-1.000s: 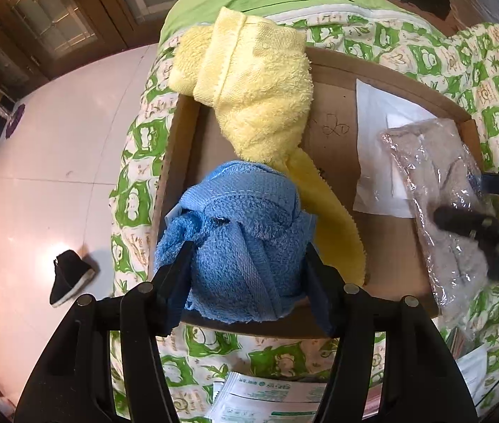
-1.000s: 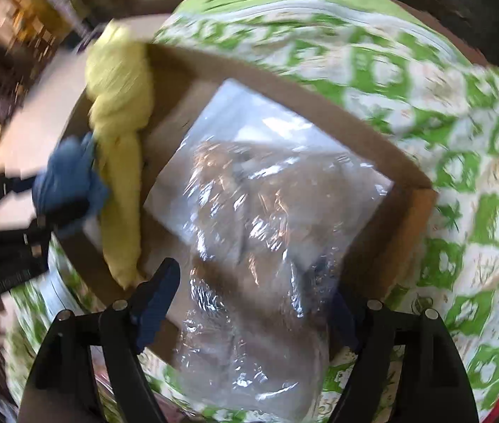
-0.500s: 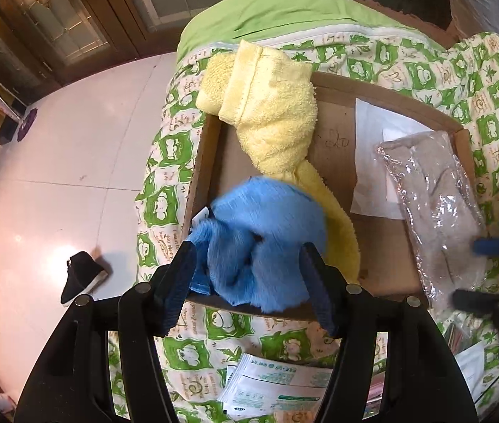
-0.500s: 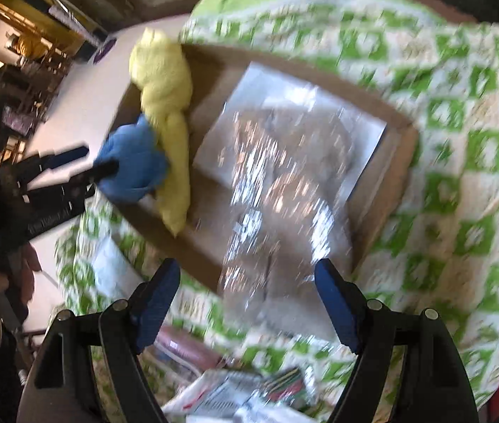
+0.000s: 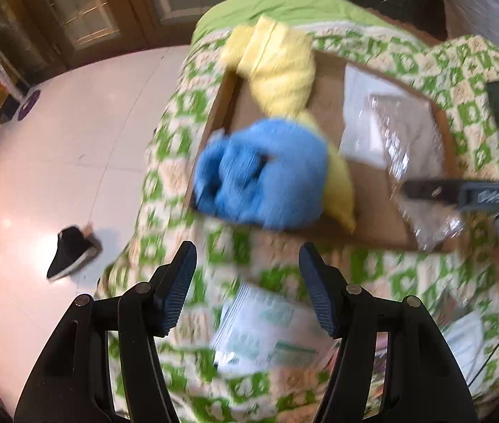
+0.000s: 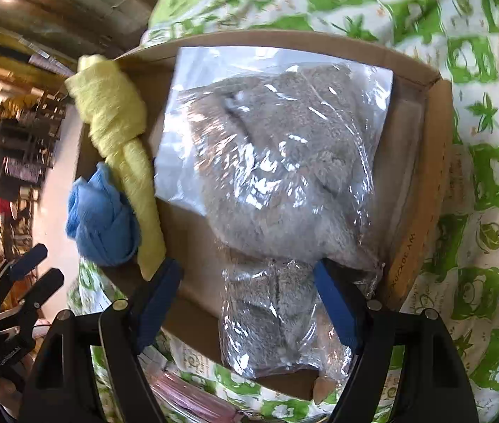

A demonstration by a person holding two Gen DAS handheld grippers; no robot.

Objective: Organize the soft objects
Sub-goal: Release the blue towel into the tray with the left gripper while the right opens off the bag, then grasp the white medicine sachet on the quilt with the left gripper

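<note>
A shallow cardboard box [image 5: 383,225] [image 6: 425,190] lies on a green-patterned bedspread. In it are a bunched blue towel [image 5: 263,176] [image 6: 103,220], a knotted yellow towel [image 5: 281,70] [image 6: 119,141] and a grey plush item in a clear plastic bag [image 6: 277,183] [image 5: 411,141]. My left gripper [image 5: 247,282] is open and empty, pulled back from the blue towel. My right gripper [image 6: 249,292] is open, its jaws astride the near end of the bag, which hangs over the box's front edge.
The bedspread [image 5: 461,275] [image 6: 489,141] surrounds the box. Flat plastic packets [image 5: 267,324] lie on it in front of the box. White tiled floor [image 5: 55,162] with a black shoe [image 5: 69,250] is to the left, off the bed's edge.
My left gripper let go of the blue towel in the box's near left corner and drew back. My right gripper moved back over the near end of the bagged plush.
</note>
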